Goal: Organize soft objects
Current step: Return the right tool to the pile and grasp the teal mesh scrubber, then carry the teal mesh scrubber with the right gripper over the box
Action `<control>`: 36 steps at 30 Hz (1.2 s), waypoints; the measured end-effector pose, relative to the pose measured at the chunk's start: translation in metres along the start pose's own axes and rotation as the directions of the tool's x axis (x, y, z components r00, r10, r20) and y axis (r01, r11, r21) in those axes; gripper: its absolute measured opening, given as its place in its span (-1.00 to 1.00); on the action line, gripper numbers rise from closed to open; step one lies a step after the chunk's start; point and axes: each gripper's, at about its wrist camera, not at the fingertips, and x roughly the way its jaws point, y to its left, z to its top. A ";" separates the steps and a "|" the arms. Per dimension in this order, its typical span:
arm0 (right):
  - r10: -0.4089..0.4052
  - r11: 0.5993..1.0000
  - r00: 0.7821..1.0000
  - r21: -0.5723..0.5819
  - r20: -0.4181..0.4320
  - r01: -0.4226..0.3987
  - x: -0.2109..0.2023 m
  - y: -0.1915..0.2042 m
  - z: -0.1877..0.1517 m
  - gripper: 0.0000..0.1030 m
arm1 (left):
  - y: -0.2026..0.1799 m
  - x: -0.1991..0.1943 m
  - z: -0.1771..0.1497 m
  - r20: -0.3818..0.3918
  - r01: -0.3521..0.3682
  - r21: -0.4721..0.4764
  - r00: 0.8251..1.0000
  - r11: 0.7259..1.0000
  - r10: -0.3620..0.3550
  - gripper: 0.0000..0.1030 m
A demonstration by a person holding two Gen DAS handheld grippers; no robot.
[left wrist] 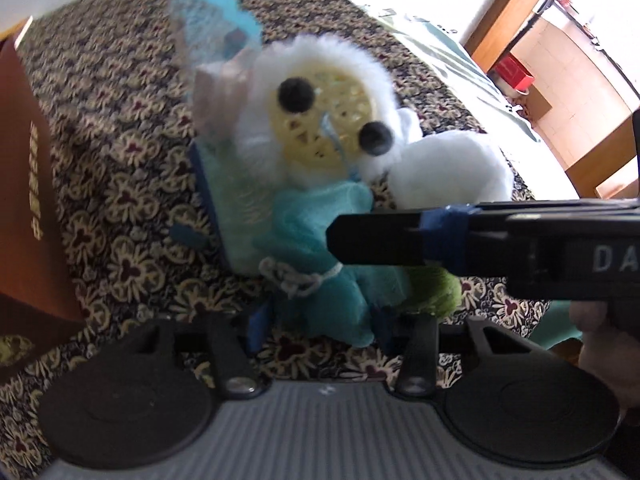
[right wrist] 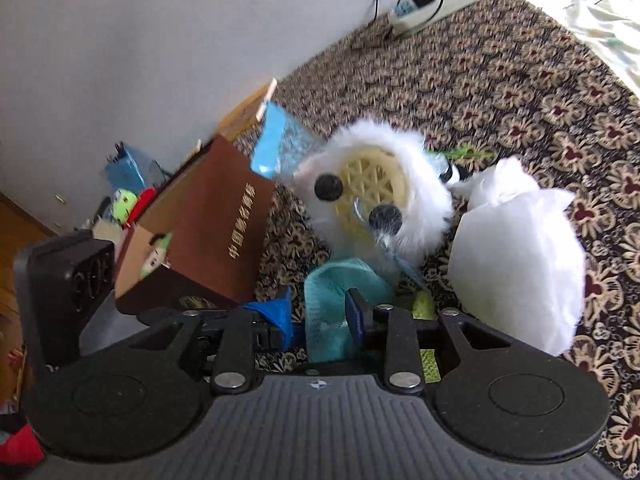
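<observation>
A teal mesh bath sponge (left wrist: 320, 248) with a white cord lies on the patterned carpet. My left gripper (left wrist: 316, 320) is closed around its near end. My right gripper (right wrist: 318, 312) is shut on the same sponge (right wrist: 340, 292); its finger reaches in from the right in the left wrist view (left wrist: 380, 236). A white furry toy with a yellow face and black eyes (left wrist: 320, 120) rests just behind the sponge and shows in the right wrist view too (right wrist: 376, 192). A white soft bundle (right wrist: 516, 256) lies to its right. A green soft thing (left wrist: 436, 292) sits under the sponge.
A brown box (right wrist: 208, 232) holding small plush toys (right wrist: 124, 204) stands at the left by the wall. A power strip (right wrist: 436, 0) lies at the carpet's far edge. A pale sheet (left wrist: 452, 60) covers the floor at the right.
</observation>
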 end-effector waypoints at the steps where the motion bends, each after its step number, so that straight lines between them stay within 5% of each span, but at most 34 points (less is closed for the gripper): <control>1: -0.009 1.000 1.000 -0.002 -0.010 0.009 0.003 0.001 0.000 -0.74 | 0.003 -0.001 -0.001 0.002 0.007 -0.014 1.000 1.000 -0.007 -0.16; 5: -0.040 0.999 0.998 -0.023 -0.045 0.039 0.012 0.007 -0.003 -0.74 | 0.006 -0.009 -0.005 0.033 0.035 -0.035 0.999 0.999 -0.033 -0.48; 12: -0.085 0.996 0.992 -0.033 -0.091 0.082 0.027 0.012 -0.008 -0.78 | 0.011 -0.017 -0.012 0.052 0.047 -0.038 0.998 0.998 -0.045 -0.56; 27: -0.017 0.985 0.996 -0.171 0.091 0.033 0.001 0.061 -0.013 -0.83 | 0.010 -0.078 -0.019 0.197 0.064 0.054 0.978 0.996 -0.073 -0.62; 36: 0.059 0.972 0.984 -0.233 0.171 -0.018 0.007 0.114 -0.005 -0.83 | 0.042 -0.138 -0.025 0.312 0.042 0.068 0.948 0.997 -0.061 -0.62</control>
